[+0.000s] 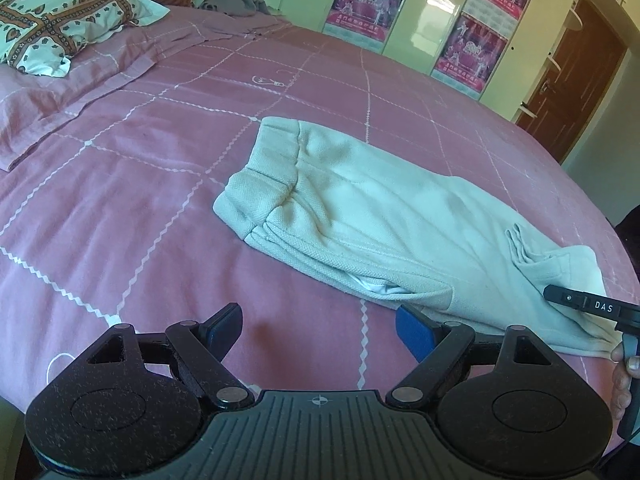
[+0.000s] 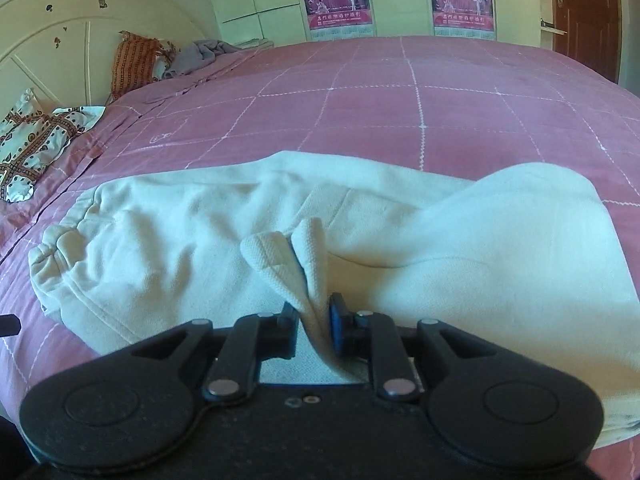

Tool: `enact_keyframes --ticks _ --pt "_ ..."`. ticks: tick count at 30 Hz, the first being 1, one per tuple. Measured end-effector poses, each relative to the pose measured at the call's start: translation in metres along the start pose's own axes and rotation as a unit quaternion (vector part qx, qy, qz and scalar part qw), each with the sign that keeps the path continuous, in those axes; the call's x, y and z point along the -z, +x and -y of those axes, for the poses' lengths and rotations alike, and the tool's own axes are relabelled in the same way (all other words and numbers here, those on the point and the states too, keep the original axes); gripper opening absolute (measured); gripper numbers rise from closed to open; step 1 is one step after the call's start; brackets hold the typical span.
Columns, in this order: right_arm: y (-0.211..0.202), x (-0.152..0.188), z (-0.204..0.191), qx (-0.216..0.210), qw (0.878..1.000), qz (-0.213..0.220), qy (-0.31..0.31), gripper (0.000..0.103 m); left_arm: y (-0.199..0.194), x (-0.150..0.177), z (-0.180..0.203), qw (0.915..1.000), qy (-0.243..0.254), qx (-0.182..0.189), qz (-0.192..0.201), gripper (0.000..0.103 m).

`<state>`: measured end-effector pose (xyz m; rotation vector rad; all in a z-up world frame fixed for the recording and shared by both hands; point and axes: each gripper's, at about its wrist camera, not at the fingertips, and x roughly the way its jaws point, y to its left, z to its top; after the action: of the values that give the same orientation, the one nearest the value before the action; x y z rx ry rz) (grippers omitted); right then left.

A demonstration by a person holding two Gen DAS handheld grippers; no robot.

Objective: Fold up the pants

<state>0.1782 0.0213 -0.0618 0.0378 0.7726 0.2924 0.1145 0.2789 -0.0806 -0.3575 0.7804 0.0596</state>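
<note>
Right wrist: gripper [image 2: 314, 326] pinches pants [image 2: 180, 240] (apparently waistband).

Both views evenly lit by soft daylight; no hard shadows on the pink bedspread [image 1: 120, 184]. Strong glare patches on glossy wardrobe doors [image 1: 436, 12], reflecting a bright source behind the camera. Heavy fisheye distortion: bed edge bows, corners vignette to black. Left wrist view sharp across midfield. Right wrist view softer; cream pants [image 2: 168, 240] near the lens slightly blurred, highlights close to washed out. Faint yellow-green cast on walls.
</note>
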Motion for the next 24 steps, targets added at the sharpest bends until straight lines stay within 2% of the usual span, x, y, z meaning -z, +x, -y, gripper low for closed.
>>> enact_keyframes --ticks 2,6,10,13,16,18,20,21,23,24 --pt "0.0 0.001 -0.004 0.003 1.0 0.002 -0.012 0.02 0.003 -0.001 0.001 0.9999 0.003 -0.007 -0.008 0.083" --pt "-0.003 0.005 -0.011 0.013 0.999 0.006 -0.048 0.018 0.0 -0.006 -0.007 0.9989 -0.004 -0.045 0.014 0.083" --pt "-0.007 0.003 -0.007 0.006 0.999 0.012 -0.039 0.016 0.0 -0.003 -0.023 0.9979 -0.041 -0.048 0.012 0.083" --pt "-0.016 0.006 -0.013 -0.016 0.998 0.029 -0.055 0.016 0.0 -0.002 -0.024 0.9978 -0.045 -0.047 0.013 0.083" --pt "-0.014 0.015 -0.021 -0.038 0.997 0.015 -0.073 0.016 0.004 -0.003 -0.021 0.9981 -0.04 -0.046 0.008 0.083" --pt "-0.006 0.023 -0.027 -0.026 0.995 -0.002 -0.101 0.019 0.005 -0.004 -0.018 0.9984 -0.033 -0.046 0.004 0.083" --pt "-0.006 0.026 -0.032 -0.019 0.993 0.0 -0.117 0.023 0.006 -0.004 -0.018 0.9985 -0.03 -0.046 0.003 0.083" --pt "-0.008 0.026 -0.035 -0.023 0.992 -0.001 -0.124 0.031 0.006 -0.004 -0.018 0.9984 -0.031 -0.048 0.003 0.083" --pt "-0.015 0.026 -0.041 -0.044 0.991 0.007 -0.129 0.042 0.006 -0.004 -0.019 0.9982 -0.035 -0.049 0.003 0.083" --pt "-0.019 0.027 -0.043 -0.076 0.989 0.009 -0.125 0.046 0.006 -0.004 -0.019 0.9981 -0.036 -0.05 0.003 0.083"
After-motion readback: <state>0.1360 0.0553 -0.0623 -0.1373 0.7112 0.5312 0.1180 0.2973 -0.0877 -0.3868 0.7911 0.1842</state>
